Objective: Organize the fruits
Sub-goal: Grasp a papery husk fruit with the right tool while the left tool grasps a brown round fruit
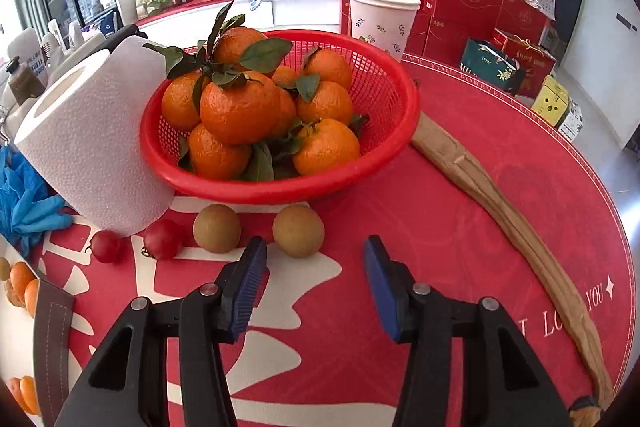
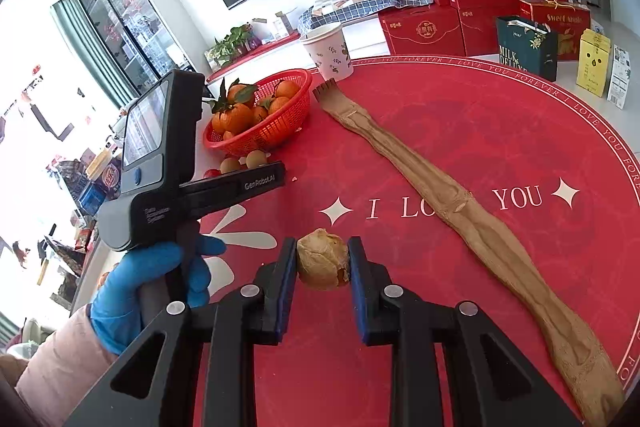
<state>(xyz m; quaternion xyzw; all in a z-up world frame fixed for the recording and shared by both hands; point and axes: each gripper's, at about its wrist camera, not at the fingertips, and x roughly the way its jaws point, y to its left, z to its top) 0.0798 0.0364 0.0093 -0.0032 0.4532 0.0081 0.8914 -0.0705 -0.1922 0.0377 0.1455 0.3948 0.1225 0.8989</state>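
1. Red plastic mesh basket (image 1: 392, 131), heaped with leafy orange tangerines (image 1: 240, 107), fills the left wrist view. Just before its rim, on the red printed table mat (image 1: 440, 247), lie two round tan-brown fruits (image 1: 298, 231) and two small red cherry tomatoes (image 1: 162, 239), the tomatoes next to a white paper-towel roll (image 1: 88, 143).
2. In that view the left gripper (image 1: 316, 259) stands released, with nothing between its blue pads (image 1: 248, 283). The nearer tan fruit sits just beyond them, slightly toward the left pad. We judge this fruit the next pick: we should centre the jaws over it, come down low and clench gently, since round fruit rolls easily.
3. In the right wrist view the right gripper (image 2: 322, 263) is clenched on a tan, cracked-skinned round fruit (image 2: 323, 261), held clear above the mat. A long brown wooden back-scratcher (image 2: 460, 203) lies beside it.
4. A blue-gloved hand (image 2: 160, 279) carries the left tool near the basket (image 2: 288, 123). We should keep the right grip light, as that skin looks fragile, and steer clear of the left tool.
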